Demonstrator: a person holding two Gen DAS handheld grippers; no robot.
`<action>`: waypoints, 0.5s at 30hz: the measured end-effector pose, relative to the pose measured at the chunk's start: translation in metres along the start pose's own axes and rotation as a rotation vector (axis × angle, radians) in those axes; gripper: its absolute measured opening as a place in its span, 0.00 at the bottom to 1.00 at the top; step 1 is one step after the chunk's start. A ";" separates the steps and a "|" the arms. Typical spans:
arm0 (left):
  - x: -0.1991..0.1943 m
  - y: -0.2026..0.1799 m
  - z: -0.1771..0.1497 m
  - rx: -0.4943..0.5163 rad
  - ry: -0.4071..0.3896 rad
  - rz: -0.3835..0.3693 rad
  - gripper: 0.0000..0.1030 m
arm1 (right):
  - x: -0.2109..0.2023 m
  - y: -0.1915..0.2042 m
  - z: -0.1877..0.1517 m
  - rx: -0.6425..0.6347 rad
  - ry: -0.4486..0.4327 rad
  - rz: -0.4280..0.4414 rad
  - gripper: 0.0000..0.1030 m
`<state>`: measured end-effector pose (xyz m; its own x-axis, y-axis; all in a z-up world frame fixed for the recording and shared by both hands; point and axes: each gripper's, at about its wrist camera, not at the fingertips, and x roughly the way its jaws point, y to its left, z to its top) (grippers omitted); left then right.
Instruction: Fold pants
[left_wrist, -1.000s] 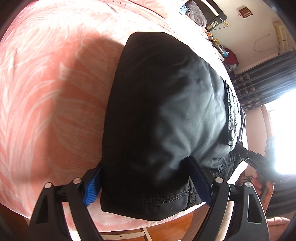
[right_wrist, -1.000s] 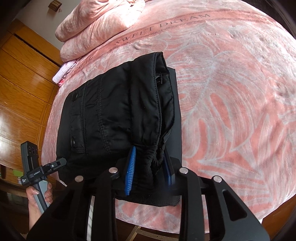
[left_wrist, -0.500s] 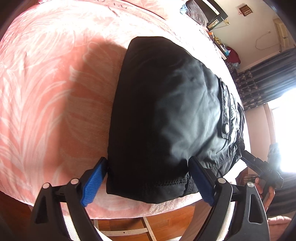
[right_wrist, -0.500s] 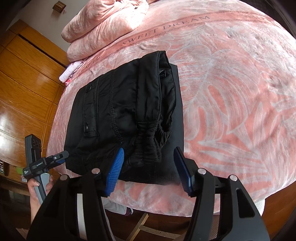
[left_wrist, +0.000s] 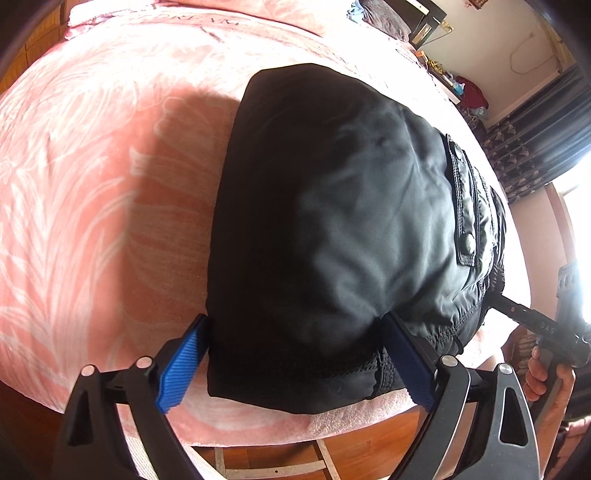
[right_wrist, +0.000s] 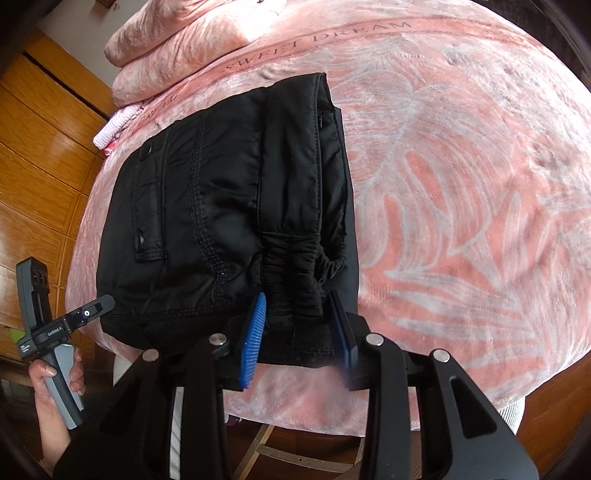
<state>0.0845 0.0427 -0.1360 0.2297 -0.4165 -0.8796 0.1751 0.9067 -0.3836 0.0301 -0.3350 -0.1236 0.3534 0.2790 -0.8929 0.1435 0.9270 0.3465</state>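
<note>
Pants (left_wrist: 332, 229) folded, black, lying on pink blanket (left_wrist: 92, 184) at its near edge; left gripper (left_wrist: 295, 365) spread wide, opening, straddling hem, no grip; right gripper (right_wrist: 295, 339) narrowing around elastic waistband bunch, contact unclear

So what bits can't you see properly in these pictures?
- Inner layers of the folded black pants: both views, hidden by the top layer.
- Under the bed: both views, only a strip of wooden floor shows past the pink blanket's edge.
- Right gripper far pad: right wrist view, blurred; jaws closing around the elastic hem.
- Window: left wrist view, washed out by glare.
- Shelf clutter: left wrist view, too small.
</note>
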 end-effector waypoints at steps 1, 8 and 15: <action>-0.002 -0.001 0.000 -0.001 -0.001 -0.002 0.90 | -0.001 0.002 -0.001 -0.005 -0.007 -0.007 0.35; -0.010 0.004 0.002 0.022 -0.023 -0.018 0.90 | -0.033 -0.002 -0.005 -0.037 -0.079 -0.002 0.57; 0.007 0.019 0.023 0.004 0.010 -0.144 0.90 | -0.034 -0.015 0.008 0.016 -0.078 0.083 0.60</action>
<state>0.1120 0.0551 -0.1432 0.1928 -0.5413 -0.8184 0.2092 0.8376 -0.5046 0.0228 -0.3604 -0.0961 0.4355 0.3341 -0.8359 0.1255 0.8970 0.4239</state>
